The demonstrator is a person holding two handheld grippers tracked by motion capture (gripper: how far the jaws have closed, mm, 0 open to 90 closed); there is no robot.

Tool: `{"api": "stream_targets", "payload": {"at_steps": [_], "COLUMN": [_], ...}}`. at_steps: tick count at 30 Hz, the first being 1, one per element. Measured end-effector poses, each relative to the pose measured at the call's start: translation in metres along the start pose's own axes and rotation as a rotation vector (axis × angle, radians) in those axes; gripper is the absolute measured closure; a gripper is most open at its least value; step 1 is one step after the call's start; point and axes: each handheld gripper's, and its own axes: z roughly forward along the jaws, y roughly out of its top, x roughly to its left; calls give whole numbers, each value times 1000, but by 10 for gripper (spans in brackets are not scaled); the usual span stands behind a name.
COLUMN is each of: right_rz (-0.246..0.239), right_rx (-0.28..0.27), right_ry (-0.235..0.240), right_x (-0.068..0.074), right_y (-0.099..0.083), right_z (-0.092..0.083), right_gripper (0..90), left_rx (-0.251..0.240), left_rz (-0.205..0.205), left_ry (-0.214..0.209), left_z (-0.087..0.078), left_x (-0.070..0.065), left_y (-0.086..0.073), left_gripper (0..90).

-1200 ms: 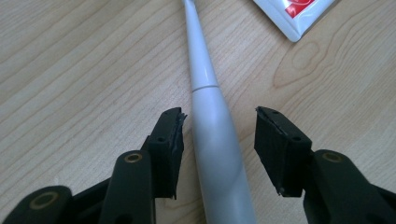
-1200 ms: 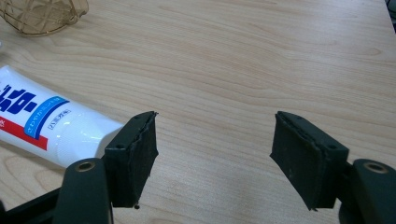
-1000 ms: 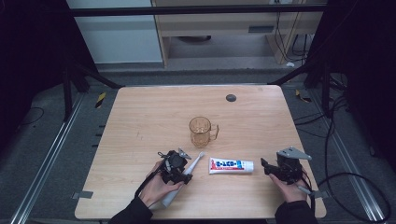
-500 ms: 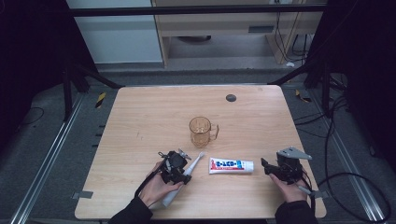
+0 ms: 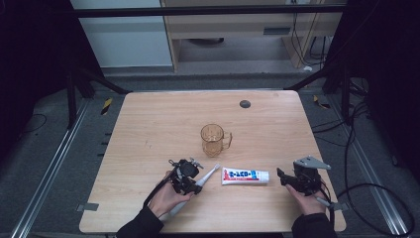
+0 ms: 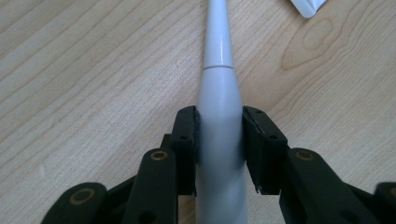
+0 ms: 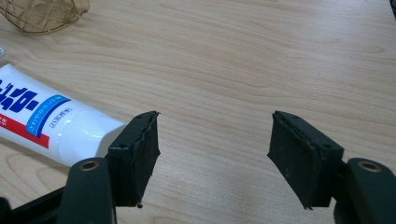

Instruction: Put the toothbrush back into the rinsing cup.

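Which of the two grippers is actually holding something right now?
The left gripper, shut on the white toothbrush handle. The right gripper is open, with the toothpaste tube beside it.

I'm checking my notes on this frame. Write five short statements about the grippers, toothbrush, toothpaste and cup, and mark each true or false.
1. The left gripper is shut on the toothbrush. True.
2. The right gripper holds the toothpaste. False: its jaws stand open with bare table between them, and the tube lies off to one side.
3. The cup lies tipped on its side. False: it stands upright.
4. The toothpaste lies between the two grippers in the high view. True.
5. The toothbrush stands in the cup. False: it lies on the table, clamped in the left gripper.
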Motion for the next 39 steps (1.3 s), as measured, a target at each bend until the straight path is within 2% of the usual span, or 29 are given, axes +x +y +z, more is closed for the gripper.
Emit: {"api": "stream_targets", "payload": {"at_steps": [4,7,10,15,27,29,30,33,34,35,39], "right_rz": [1,0,-2,5,-3,-4,1,-2,-2,-1,5], "right_rx": [0,1,0,-1,-1,-6,-6,-11,-11,-11,-13], "right_ry": [1,2,1,5,-2,-2,0,-5,-5,-5,-6], "right_x": [0,0,0,-1,0,-1,-1,-1,-1,-1,-2], "right_y": [0,0,0,0,0,0,0,0,0,0,0], "right_z": [0,0,0,-1,-1,-1,-2,-1,-1,-1,-1], "right_gripper": [330,333,335,334,335,335,335,335,334,332,326], "left_rx": [7,19,6,-26,-142,-154,-181,-218,-218,-254,-343], "left_rz": [-5,11,18,21,12,14,8,1,1,-9,-31], "left_ry": [-6,-6,-20,-20,-8,-3,4,13,13,22,54], "left_z": [0,0,-1,-14,-53,-56,-60,-67,-67,-71,-76], "left_x": [0,0,0,1,7,8,10,12,12,14,17], "left_y": [2,3,2,0,-4,-4,-5,-5,-5,-6,-7], "left_gripper": [664,665,666,666,666,667,667,667,667,667,666]}}
